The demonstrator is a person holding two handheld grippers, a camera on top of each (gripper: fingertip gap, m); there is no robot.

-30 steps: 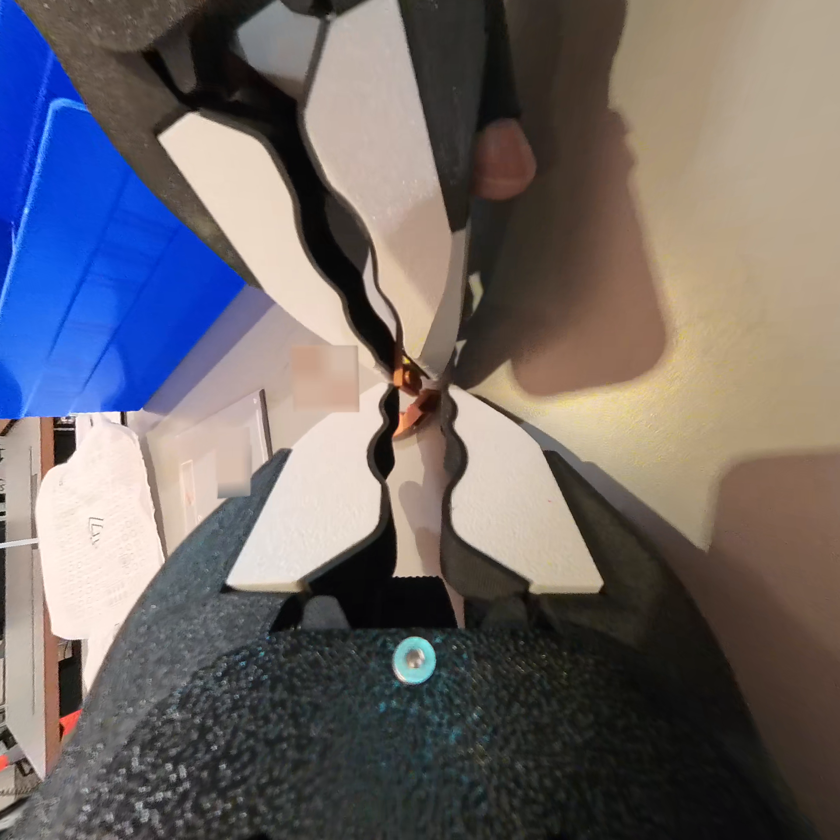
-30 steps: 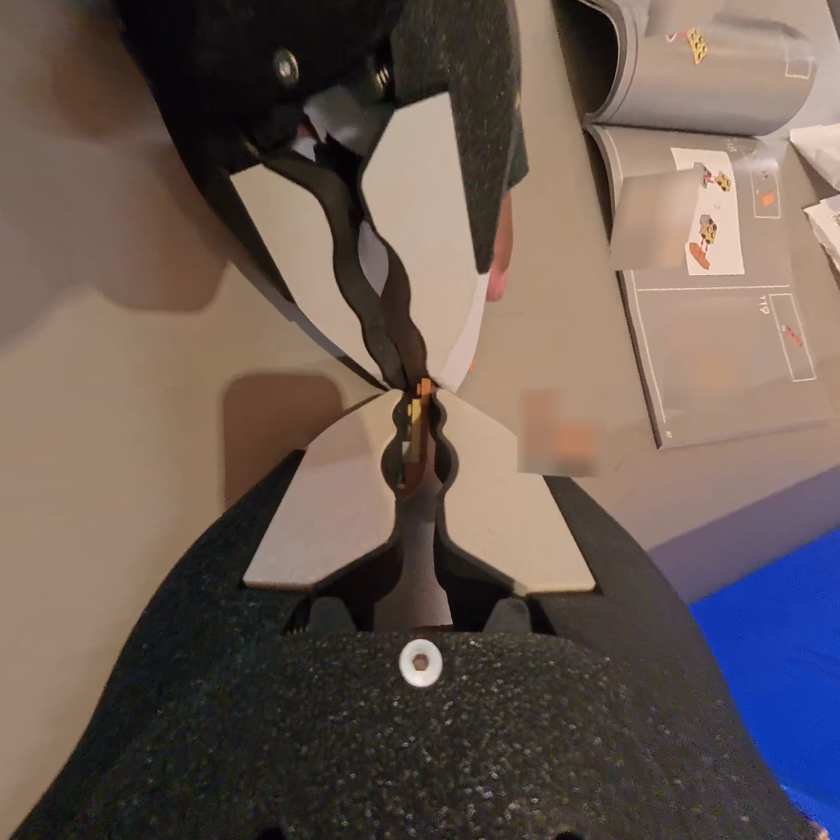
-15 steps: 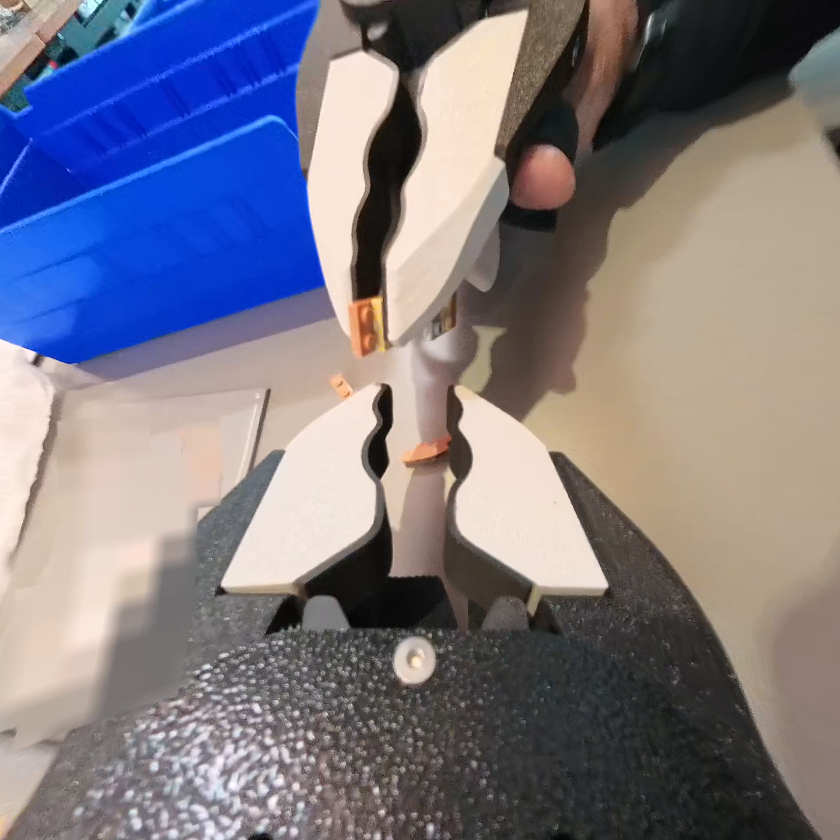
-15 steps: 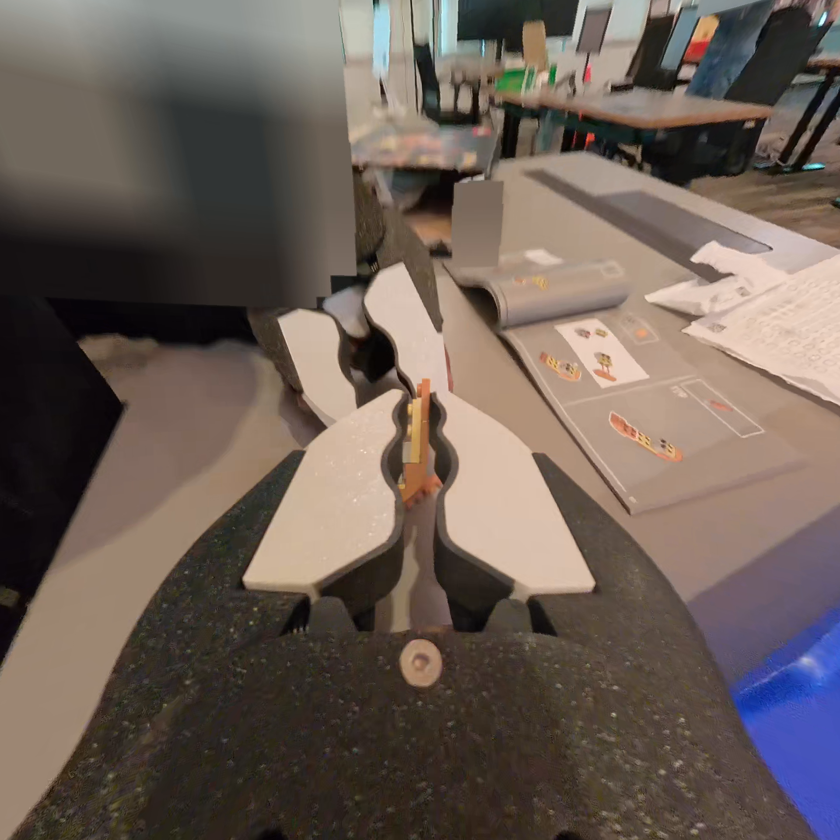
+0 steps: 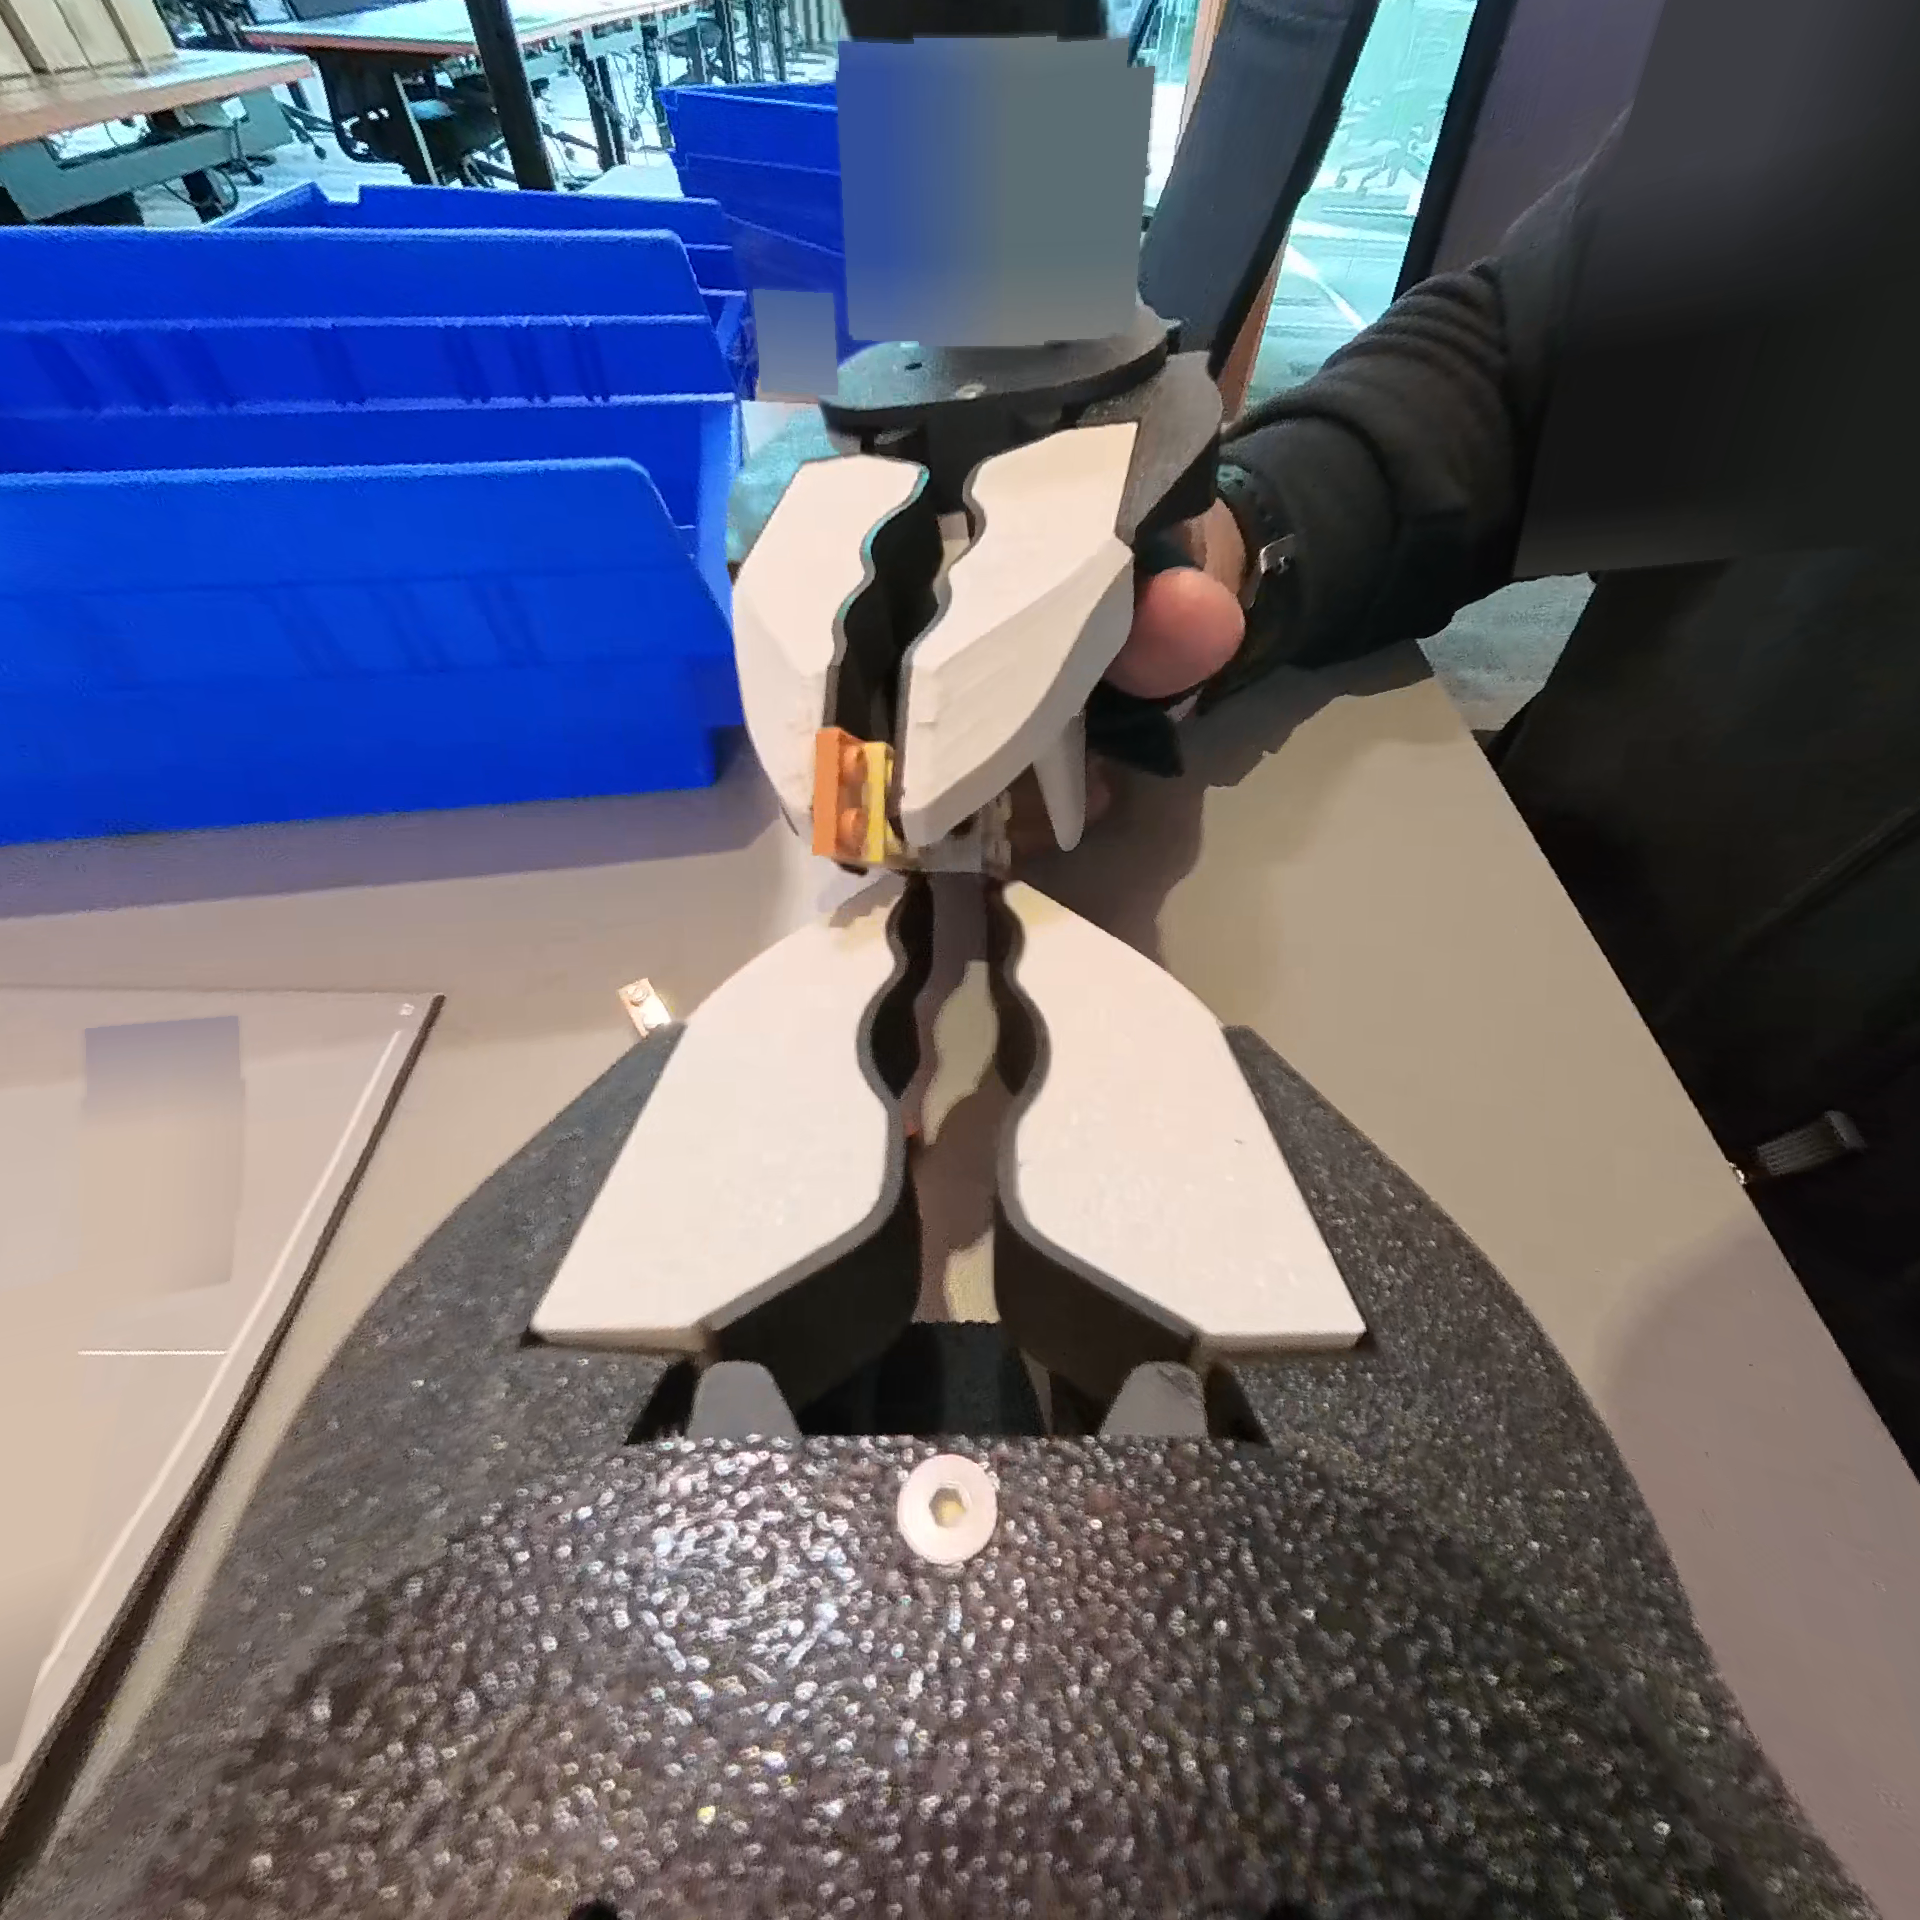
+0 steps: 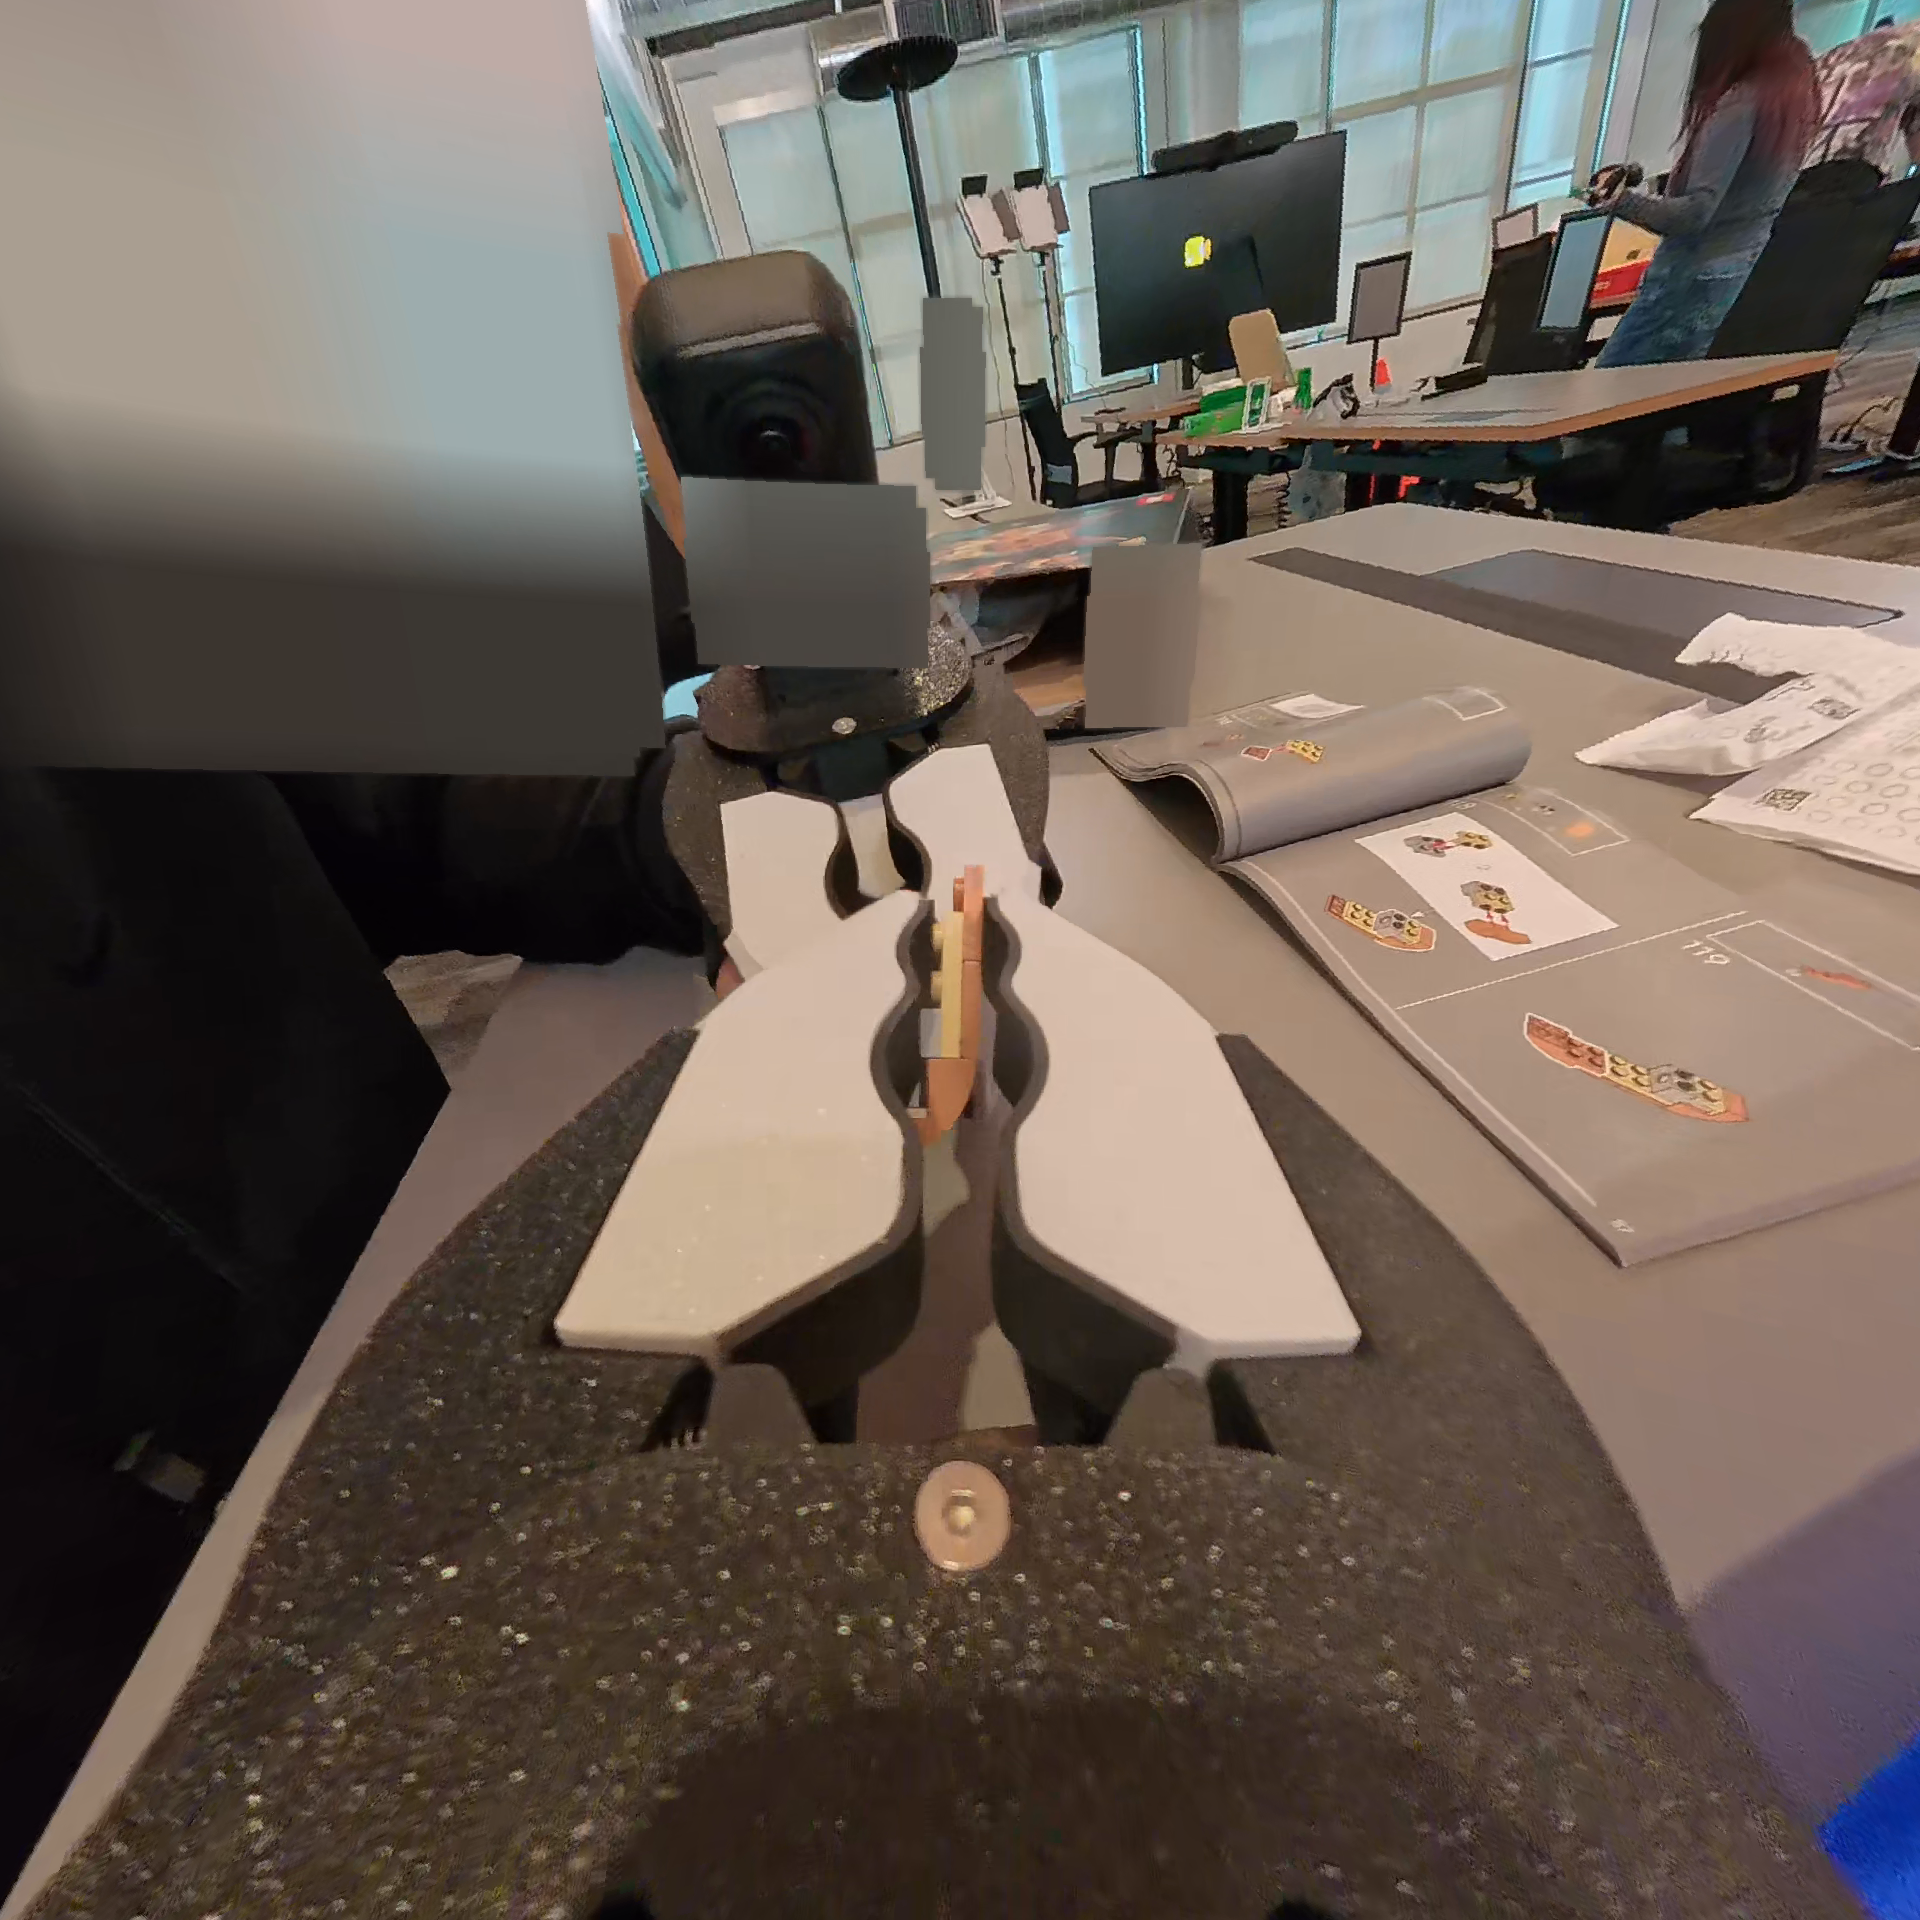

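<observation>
Right gripper (image 6: 961,914) is clenched on a small brick assembly (image 6: 956,997): brown-orange plates with a tan studded plate on one face, standing on edge between the pads, which press on both of its flat sides. In the left wrist view the same assembly (image 5: 852,795) sticks out of that gripper's tips, raised above the table (image 5: 1351,987), with the person's hand (image 5: 1184,623) around the handle behind it.

Just below and in front of the assembly, the left gripper (image 5: 951,904) points at it with its fingers a little apart. Bare table shows through the gap and nothing is gripped there. Its tips are close to the bricks, but whether they touch cannot be told.

On the table near the assembly lies a single small pale plate (image 5: 644,1010), beside a flat white sheet (image 5: 208,1195). Farther from the assembly, an open grey instruction booklet (image 6: 1507,987) lies to one side and blue bins (image 5: 343,582) stand to the other. Crumpled paper bags (image 6: 1818,727) lie beyond the booklet, and a dark monitor (image 6: 1216,249) stands well behind.
</observation>
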